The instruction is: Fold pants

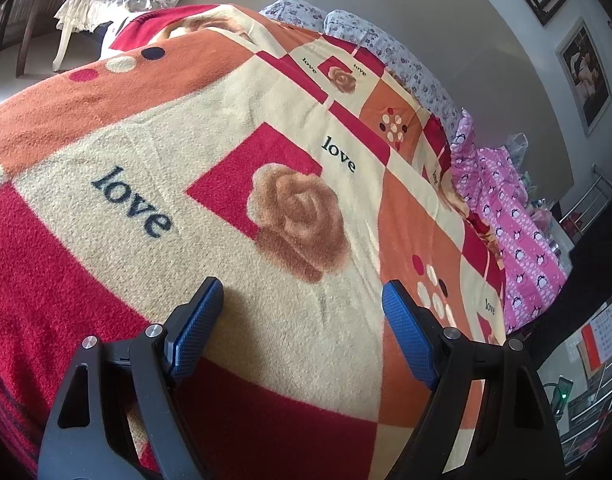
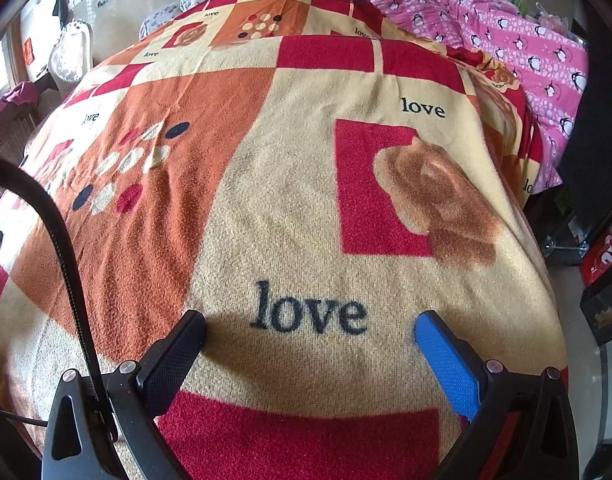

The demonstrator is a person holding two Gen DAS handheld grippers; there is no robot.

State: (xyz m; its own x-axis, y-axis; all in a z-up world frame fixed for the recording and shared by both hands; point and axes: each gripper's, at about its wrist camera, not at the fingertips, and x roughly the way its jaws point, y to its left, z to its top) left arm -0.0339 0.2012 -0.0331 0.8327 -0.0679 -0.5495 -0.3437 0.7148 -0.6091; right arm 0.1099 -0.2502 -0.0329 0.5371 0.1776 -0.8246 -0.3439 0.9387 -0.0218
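No pants show in either view. My left gripper [image 1: 301,288] hangs open just above a bed covered by a red, orange and cream blanket [image 1: 225,140] printed with roses and the word "love"; nothing lies between its blue-padded fingers [image 1: 199,320]. My right gripper [image 2: 310,324] is also open and empty, low over the same blanket [image 2: 265,200], with the printed word "love" between its fingertips.
A pink penguin-print quilt [image 1: 518,232] [image 2: 526,40] is bunched along the bed's far right side. Floral pillows [image 1: 386,48] lie at the head. A chair with a lace cover [image 1: 97,4] stands beyond the bed. Boxes [image 2: 602,280] sit on the floor at right. A black cable [image 2: 61,240] crosses the right wrist view.
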